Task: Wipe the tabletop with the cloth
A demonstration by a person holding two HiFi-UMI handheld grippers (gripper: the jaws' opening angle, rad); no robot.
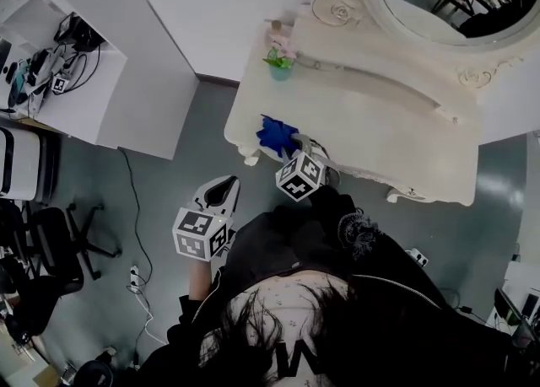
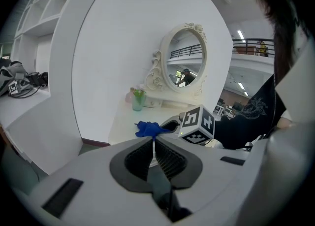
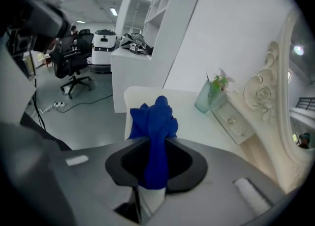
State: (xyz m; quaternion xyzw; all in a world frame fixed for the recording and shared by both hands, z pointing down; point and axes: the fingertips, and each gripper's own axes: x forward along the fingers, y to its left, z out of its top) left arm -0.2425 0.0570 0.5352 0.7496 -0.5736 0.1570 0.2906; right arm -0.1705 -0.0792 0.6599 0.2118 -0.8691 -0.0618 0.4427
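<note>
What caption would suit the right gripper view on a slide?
Right gripper shut on a bunched blue cloth above the white dressing table, with a green vase beyond.

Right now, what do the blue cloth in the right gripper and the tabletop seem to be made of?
The blue cloth looks like soft matte fabric, perhaps microfibre: it bunches into limp folds where the right gripper pinches it. The tabletop is probably painted wood or laminate: smooth, even and cream-white, with no grain showing, so I can't be sure.
</note>
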